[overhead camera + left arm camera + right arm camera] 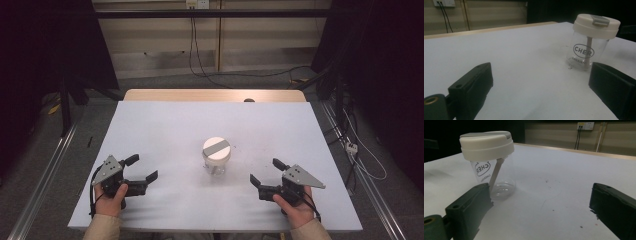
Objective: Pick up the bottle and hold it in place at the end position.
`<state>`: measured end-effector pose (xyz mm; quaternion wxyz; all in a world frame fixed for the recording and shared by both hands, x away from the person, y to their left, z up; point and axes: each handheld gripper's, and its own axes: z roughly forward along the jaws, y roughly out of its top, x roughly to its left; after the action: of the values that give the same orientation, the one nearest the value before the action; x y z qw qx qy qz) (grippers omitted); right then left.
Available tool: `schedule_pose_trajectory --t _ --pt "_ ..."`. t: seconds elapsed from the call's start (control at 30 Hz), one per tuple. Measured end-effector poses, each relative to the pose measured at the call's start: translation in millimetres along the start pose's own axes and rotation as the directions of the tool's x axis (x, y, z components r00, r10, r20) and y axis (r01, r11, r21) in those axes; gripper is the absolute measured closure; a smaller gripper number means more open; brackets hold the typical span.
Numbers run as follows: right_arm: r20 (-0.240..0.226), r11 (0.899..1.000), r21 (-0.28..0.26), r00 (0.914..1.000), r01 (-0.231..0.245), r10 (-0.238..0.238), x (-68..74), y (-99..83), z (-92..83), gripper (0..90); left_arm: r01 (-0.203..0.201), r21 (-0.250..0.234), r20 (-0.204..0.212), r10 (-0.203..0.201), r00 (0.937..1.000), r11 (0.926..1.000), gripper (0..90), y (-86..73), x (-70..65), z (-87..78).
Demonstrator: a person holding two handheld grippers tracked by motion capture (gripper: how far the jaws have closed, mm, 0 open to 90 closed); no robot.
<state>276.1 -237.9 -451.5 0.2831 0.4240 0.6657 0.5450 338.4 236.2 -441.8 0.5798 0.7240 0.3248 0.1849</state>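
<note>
Nothing is held between the two black jaws of the left gripper (141,168), which are spread wide apart above the table's white sheet (165,130); the jaws of the right gripper (267,171) are likewise spread wide with nothing between them. Each gripper is held by one hand at the near edge of the table, the left hand (108,199) and the right hand (296,208), and both sets of jaws are pointed inward toward the middle.

Between the two grippers, apart from both and slightly farther from the person, one cup (216,156) is stood upright on the sheet. Its body is made of clear plastic, printed with a dark oval logo in which the letters "CHER" can be read. It is closed by a cream-white lid (596,26) crossed by one grey flap (600,20). Inside, one pale straw (496,173) is seen leaning from the lid down to the base.

One cup, one lid, one straw, two grippers and two hands are counted.
</note>
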Motion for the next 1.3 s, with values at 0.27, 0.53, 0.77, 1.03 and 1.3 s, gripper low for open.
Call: schedule_pose_trajectory --t 0.27,0.53,0.77,1.03,1.3 --pt "-0.037 1.000 0.006 0.9992 0.015 -0.015 13.1 3.7 15.0 3.5 -0.008 0.002 0.001 0.008 1.0000 1.0000 5.2 0.3 -0.5 0.3" --pt "-0.064 1.000 0.014 0.9977 0.020 -0.019 23.2 6.6 28.6 3.8 -0.008 0.002 0.002 0.008 1.0000 1.0000 5.2 0.2 -1.0 0.6" --pt "-0.089 0.999 0.025 0.9958 0.025 -0.023 31.7 8.1 39.4 4.0 -0.007 0.001 0.003 0.007 1.0000 1.0000 5.1 0.1 -0.8 0.3" --pt "-0.104 0.999 0.032 0.9941 0.032 -0.029 40.3 10.1 53.6 4.1 -0.009 -0.001 0.005 0.009 1.0000 1.0000 5.2 0.2 -0.6 0.2" --pt "-0.106 0.999 0.041 0.9941 0.027 -0.022 42.9 11.9 63.4 4.6 -0.009 -0.001 0.005 0.009 1.0000 1.0000 5.2 0.2 -0.4 0.0"
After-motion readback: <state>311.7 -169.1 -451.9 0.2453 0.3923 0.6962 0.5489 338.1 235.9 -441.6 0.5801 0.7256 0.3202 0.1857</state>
